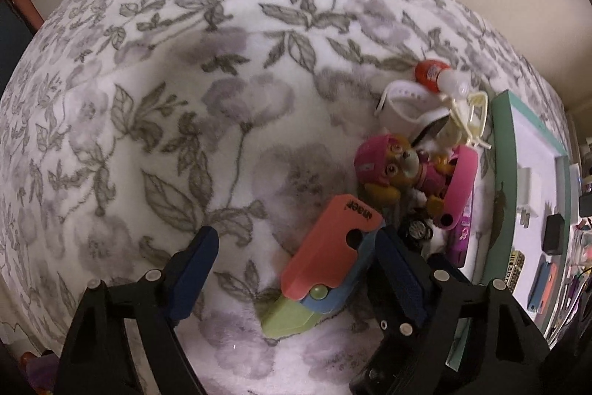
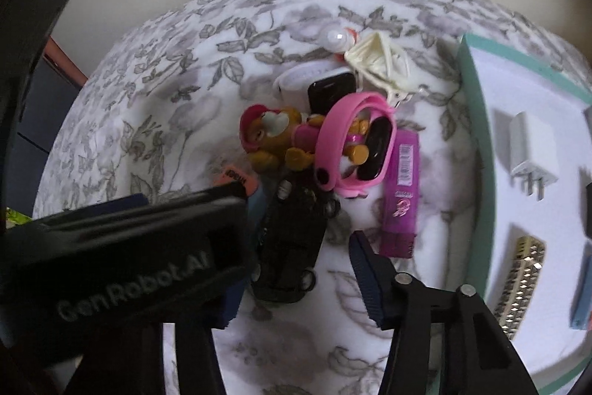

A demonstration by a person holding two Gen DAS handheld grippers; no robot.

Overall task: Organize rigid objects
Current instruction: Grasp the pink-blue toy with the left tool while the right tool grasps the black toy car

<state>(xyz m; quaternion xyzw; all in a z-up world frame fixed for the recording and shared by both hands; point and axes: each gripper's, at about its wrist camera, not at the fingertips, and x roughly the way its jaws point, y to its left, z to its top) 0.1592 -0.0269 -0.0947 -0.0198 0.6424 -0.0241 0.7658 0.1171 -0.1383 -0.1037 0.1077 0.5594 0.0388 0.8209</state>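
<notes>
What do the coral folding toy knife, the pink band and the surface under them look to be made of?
Toy knife: likely moulded plastic, matte, with flat uniform coral, blue and green parts and a raised rivet. Pink band: probably silicone or soft rubber, a smooth satin loop with a punched hole. Surface: plush fleece-like fabric, visibly fuzzy, with a printed grey floral pattern.

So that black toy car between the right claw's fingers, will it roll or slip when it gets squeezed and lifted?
The black toy car has wheels showing, so a sideways nudge could roll it, though the fluffy blanket probably damps that. Its glossy body looks hard and smooth, so it may slip in the pads. It looks small, likely light.
</notes>
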